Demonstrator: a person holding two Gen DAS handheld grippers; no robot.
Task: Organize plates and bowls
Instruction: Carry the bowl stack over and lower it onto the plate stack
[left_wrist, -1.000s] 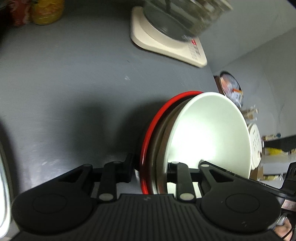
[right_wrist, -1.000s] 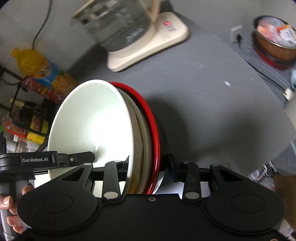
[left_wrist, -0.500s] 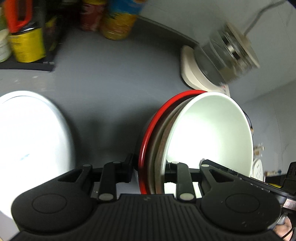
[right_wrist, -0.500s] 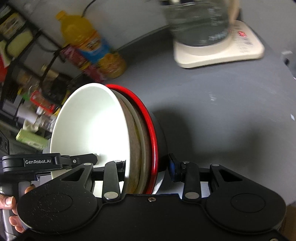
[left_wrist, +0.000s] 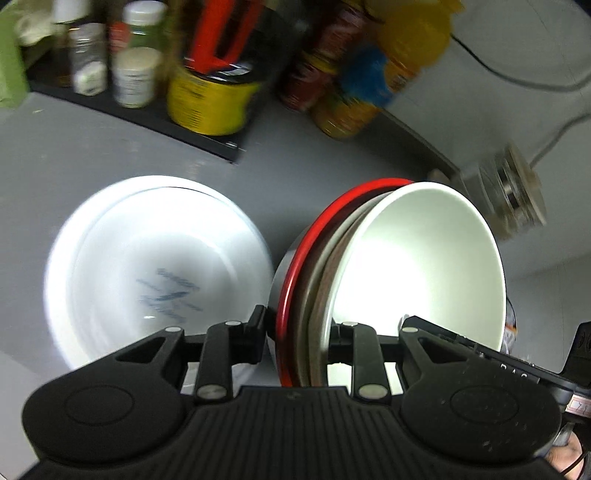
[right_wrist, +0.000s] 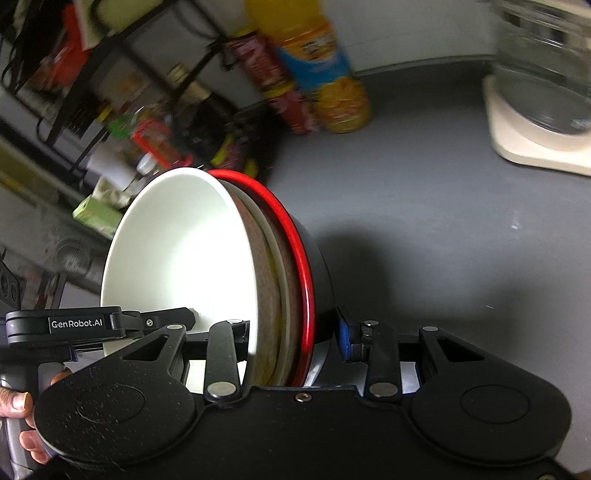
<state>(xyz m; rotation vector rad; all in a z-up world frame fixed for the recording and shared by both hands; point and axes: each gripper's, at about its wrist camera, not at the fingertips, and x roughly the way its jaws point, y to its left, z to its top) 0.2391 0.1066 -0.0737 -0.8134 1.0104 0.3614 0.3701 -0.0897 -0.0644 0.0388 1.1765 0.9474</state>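
I hold a nested stack of bowls (left_wrist: 417, 266) between both grippers: a white bowl innermost, brownish ones around it, a red-rimmed dark bowl outermost. My left gripper (left_wrist: 299, 332) is shut on the stack's rims at one side. From the opposite side my right gripper (right_wrist: 291, 332) is shut on the same stack of bowls (right_wrist: 177, 251), which hangs above the grey counter. A wide white bowl (left_wrist: 155, 266) with a blue mark inside sits on the counter, left of the stack in the left wrist view.
Jars, tins and bottles stand on a black shelf (left_wrist: 207, 99) at the counter's back. An orange drink bottle (right_wrist: 317, 74) and a red packet stand near the wall. A glass kettle on a cream base (right_wrist: 535, 118) is at the right. A hand (right_wrist: 18, 406) grips the left tool.
Both grippers carried the bowl stack sideways across the counter, away from the kettle. The white bowl and the shelf of jars came into the left wrist view. The grip stayed the same.
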